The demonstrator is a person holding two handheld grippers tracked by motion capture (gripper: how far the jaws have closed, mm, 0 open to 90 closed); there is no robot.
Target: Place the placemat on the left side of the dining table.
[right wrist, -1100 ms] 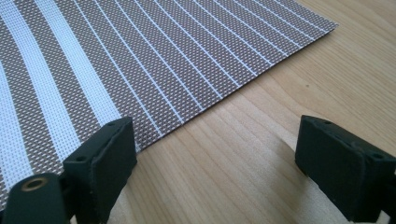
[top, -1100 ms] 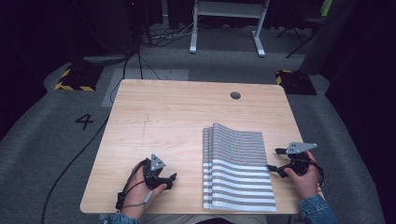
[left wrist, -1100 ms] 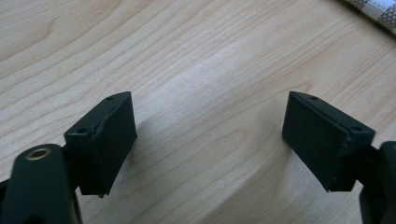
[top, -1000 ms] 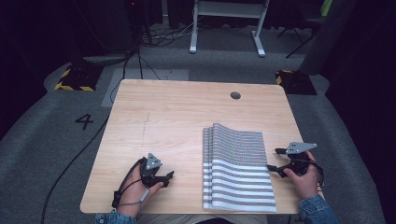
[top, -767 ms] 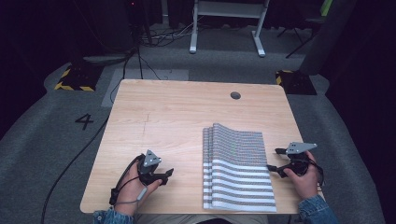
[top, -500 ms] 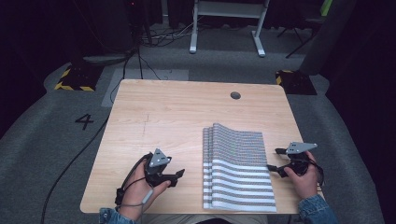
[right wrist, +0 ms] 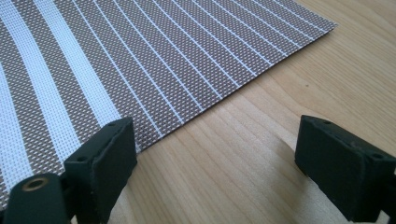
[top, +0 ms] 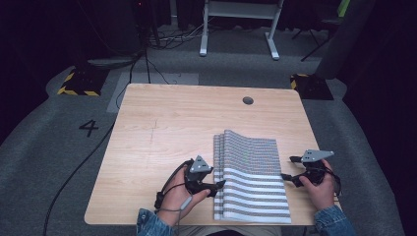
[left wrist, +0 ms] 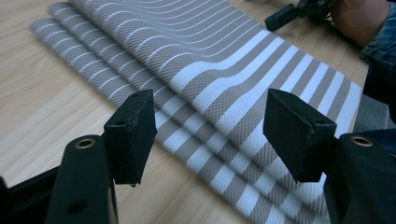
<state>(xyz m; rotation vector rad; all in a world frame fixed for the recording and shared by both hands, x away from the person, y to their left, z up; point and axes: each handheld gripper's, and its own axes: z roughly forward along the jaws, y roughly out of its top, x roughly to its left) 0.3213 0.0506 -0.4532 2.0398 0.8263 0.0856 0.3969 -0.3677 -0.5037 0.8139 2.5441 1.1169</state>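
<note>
High view: striped mats (top: 252, 179) lie stacked at lower right of the table (top: 172, 128). Left gripper (top: 220, 186) meets their left edge, jaws spread; right gripper (top: 290, 168) flanks the right edge, jaws spread. Stack count unclear.

Both grippers are all black — the left gripper (left wrist: 212, 135) has chunky squared-off jaw pads with a brass-ringed hole at the base of each arm; the right gripper (right wrist: 233, 158) has the same blocky pads and brass eyelet; each one carries a grey three-cornered plate on top and trails a thin black cable; denim sleeves (top: 334, 221) at both wrists.
</note>
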